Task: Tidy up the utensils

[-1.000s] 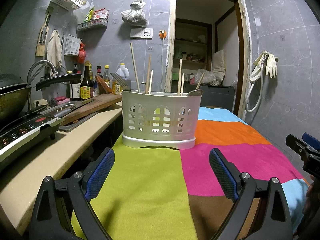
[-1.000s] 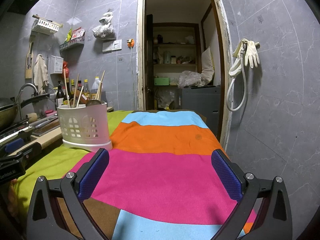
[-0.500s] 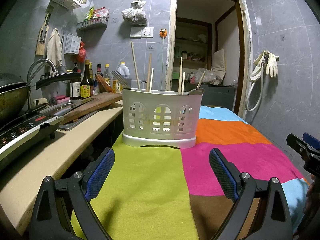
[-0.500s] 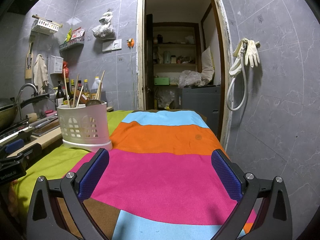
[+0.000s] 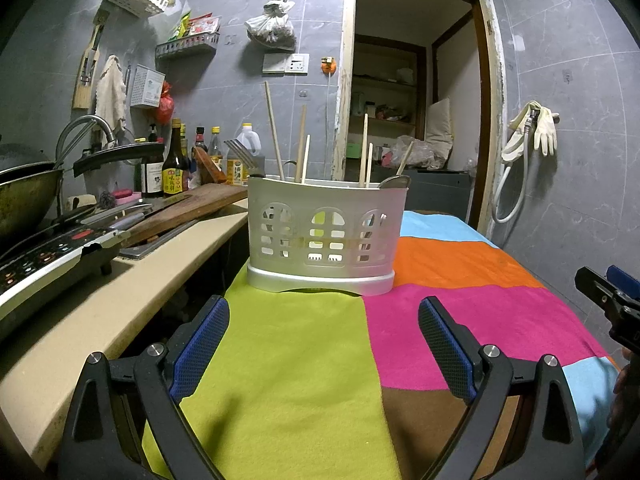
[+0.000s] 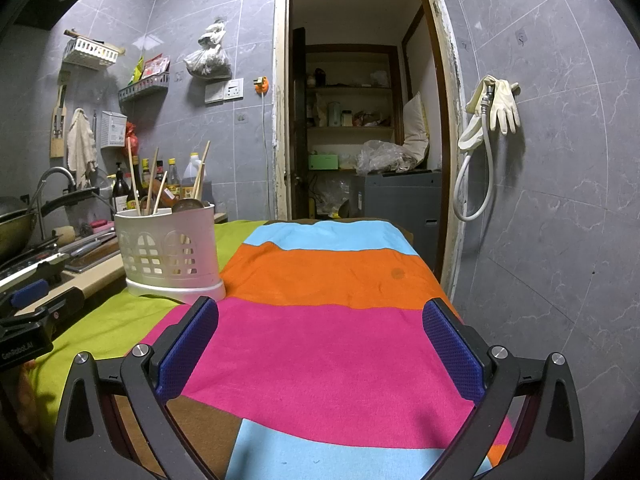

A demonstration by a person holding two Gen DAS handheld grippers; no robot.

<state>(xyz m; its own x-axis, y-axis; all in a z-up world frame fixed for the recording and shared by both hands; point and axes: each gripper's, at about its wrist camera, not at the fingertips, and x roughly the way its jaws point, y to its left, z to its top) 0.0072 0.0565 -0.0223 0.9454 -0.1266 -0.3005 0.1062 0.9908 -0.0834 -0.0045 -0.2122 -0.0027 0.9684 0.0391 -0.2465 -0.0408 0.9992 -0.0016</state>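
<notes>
A striped cloth [image 6: 332, 344] in lime green, pink, orange, light blue and brown covers the table and fills most of both wrist views. To its left runs a beige kitchen counter [image 5: 80, 320] carrying a wooden cutting board [image 5: 188, 210], an induction cooker [image 5: 48, 256] and a row of sauce bottles [image 5: 174, 168] against the grey tiled wall.

The white plastic utensil holder [image 5: 324, 236] stands upright on the cloth, on the green stripe where it meets the pink and orange ones, close to the counter edge. Several wooden chopsticks [image 5: 274, 132] stick up out of it at slight angles, and a metal spoon [image 5: 394, 182] leans at its right end; which inner compartment each sits in cannot be told.

The left gripper [image 5: 324, 340] hovers over the green stripe just in front of the holder, its blue-padded jaws spread wide with nothing between them. The right gripper [image 6: 320, 344] hangs over the pink stripe, well to the right of the holder, jaws likewise spread apart and holding nothing.
</notes>
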